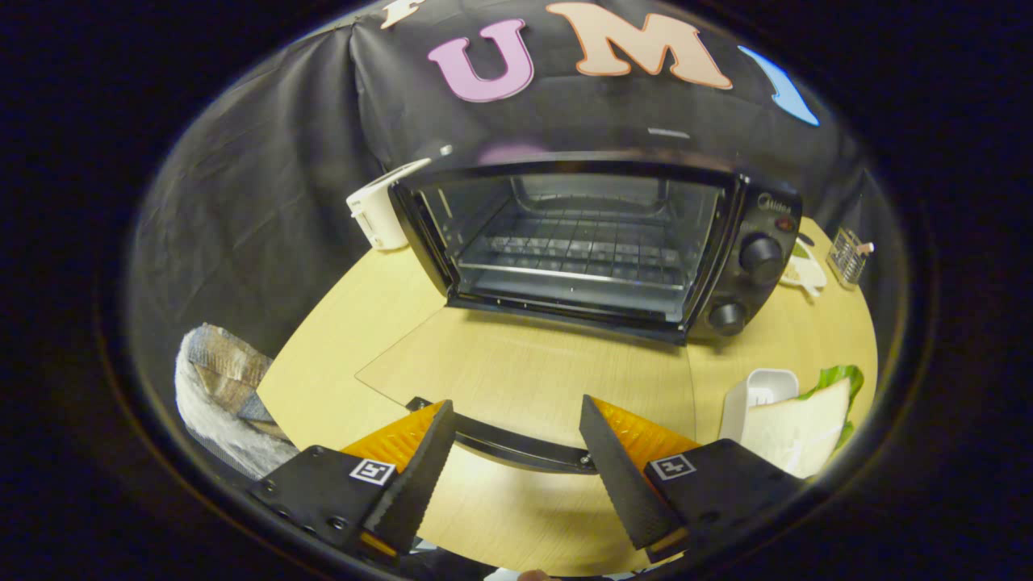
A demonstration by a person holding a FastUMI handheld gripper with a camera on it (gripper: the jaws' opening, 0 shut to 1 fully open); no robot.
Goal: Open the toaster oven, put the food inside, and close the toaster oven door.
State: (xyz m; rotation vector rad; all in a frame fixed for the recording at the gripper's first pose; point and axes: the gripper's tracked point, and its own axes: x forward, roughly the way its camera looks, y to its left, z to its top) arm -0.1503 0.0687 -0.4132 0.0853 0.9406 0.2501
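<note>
So the toaster oven [581, 242] sits at 12 o'clock with its door [524, 371] folded flat on the table [339, 339]. Gripper [516, 452] jaws spread wide, empty, straddling the door handle [508, 442]. The sandwich [799, 432] waits at 3 o'clock beside the right finger.
</note>
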